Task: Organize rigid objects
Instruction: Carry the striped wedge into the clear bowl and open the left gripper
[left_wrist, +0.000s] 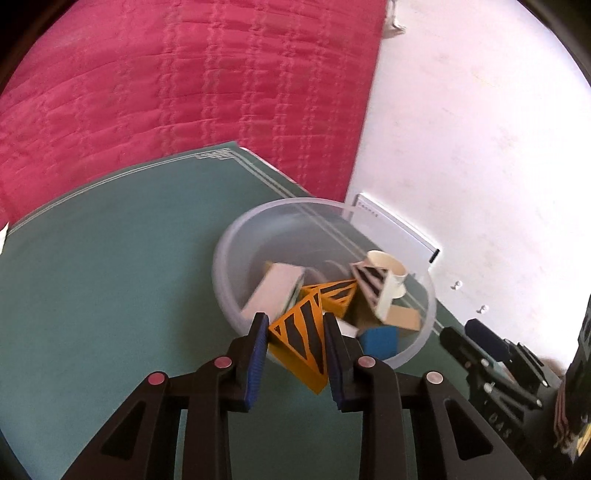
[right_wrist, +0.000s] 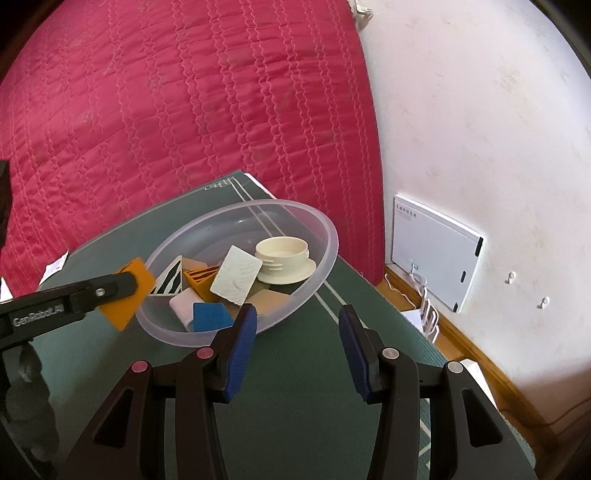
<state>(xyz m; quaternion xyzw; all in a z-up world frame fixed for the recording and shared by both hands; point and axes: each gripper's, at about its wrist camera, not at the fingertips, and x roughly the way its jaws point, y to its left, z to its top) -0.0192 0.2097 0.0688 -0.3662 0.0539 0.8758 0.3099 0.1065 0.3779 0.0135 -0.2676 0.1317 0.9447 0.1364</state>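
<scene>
- Left wrist view, closest in: the left gripper has its blue pads clamped on an orange wedge with black stripes, pinched from both sides, its point hanging down at 6 o'clock below the pads.
- Right behind the wedge, the clear bowl sits on the green mat, its near rim just past the fingertips.
- Inside the bowl: a second orange striped wedge near the middle, a white block at 9 o'clock, a blue block at 5 o'clock, a black-and-white striped wedge and a cream cap at 2 o'clock.
- Right wrist view, closest in: the right gripper hangs over the mat with its jaws apart and nothing between them, just short of the bowl's near rim at about 5 o'clock.
- Over at 9 o'clock of the bowl, the left gripper comes in from the side with the orange wedge in its grip, held outside the rim and off the mat.
- In the bowl from this side: the blue block nearest, a pale speckled tile leaning in the middle, the cream cap at 2 o'clock.
- Farther back, a red quilted bedspread fills the top, and a white wall with a white box stands at 3 o'clock.
</scene>
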